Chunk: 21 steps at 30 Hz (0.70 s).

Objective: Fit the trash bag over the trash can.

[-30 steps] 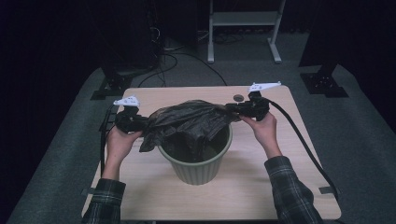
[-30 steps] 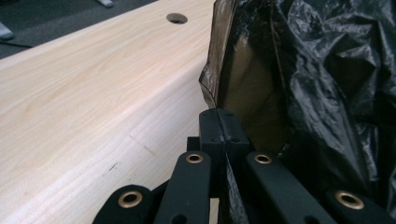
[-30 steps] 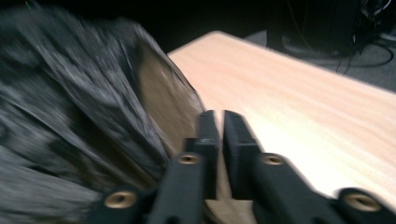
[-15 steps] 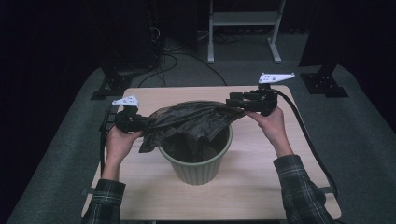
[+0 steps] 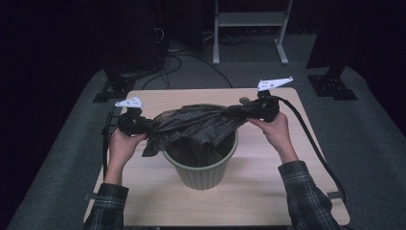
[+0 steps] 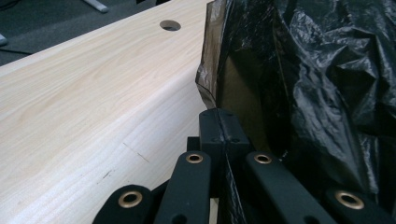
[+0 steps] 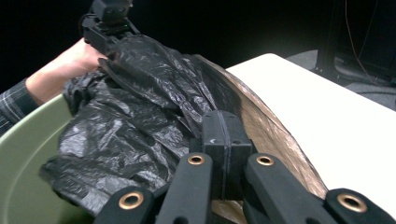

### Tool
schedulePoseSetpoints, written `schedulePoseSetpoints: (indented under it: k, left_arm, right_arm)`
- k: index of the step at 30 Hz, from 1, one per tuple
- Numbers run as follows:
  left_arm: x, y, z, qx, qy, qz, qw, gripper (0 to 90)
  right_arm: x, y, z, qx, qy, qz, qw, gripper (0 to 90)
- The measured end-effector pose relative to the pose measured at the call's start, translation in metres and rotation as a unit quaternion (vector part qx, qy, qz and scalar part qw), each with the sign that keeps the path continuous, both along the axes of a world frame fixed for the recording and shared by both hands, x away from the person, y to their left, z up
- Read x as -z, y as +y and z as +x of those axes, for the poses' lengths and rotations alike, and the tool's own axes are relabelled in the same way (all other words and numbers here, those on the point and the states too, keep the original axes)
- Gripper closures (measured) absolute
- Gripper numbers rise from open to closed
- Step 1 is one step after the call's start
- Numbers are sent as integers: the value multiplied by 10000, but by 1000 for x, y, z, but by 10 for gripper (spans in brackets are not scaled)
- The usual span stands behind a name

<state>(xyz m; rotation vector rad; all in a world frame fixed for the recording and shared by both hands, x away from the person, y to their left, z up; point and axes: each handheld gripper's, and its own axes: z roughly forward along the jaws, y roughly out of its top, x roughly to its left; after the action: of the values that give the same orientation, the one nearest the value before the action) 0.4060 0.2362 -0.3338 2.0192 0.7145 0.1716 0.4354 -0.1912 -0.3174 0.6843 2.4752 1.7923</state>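
Note:
A black plastic bag (image 5: 196, 127) is stretched over a green bin (image 5: 206, 173) on the table. My left gripper (image 5: 145, 125) is shut on the bag's left edge, seen up close as pads (image 6: 218, 126) pinching the film (image 6: 317, 93). My right gripper (image 5: 238, 110) holds the bag's right edge. Its jaws have just been closing, and they now stand shut (image 7: 223, 130) on the bag (image 7: 140, 107). The far hand with the left gripper (image 7: 107, 23) shows behind the bag. The bag sags into the bin (image 7: 23, 154).
The light wooden table (image 5: 268, 187) has a small round hole (image 6: 170, 24) near its far edge. Grey floor surrounds the table. A white frame (image 5: 249, 28) and cables lie on the floor beyond it. A cable trails from the right gripper along the table's right side.
The right gripper has risen and shifted right and away, pulling the bag's right edge tauter over the bin. The left gripper has stayed in place.

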Motion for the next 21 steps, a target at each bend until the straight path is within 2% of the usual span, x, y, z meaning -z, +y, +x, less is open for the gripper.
schedulePoseSetpoints:
  k: [11,17,21]
  left_arm:
    - [-1,3,0,-20,83,-49,10000,898]
    - [-2,4,0,-11,111,-28,9999,899]
    - [-2,5,-1,-19,113,13,9999,898]
  right_arm:
    - [-23,-14,-37,-153,-404,-32,9991,899]
    - [-26,-23,-62,-331,-540,7,9980,899]
    - [-23,-27,-81,-489,-573,-3,9972,899]
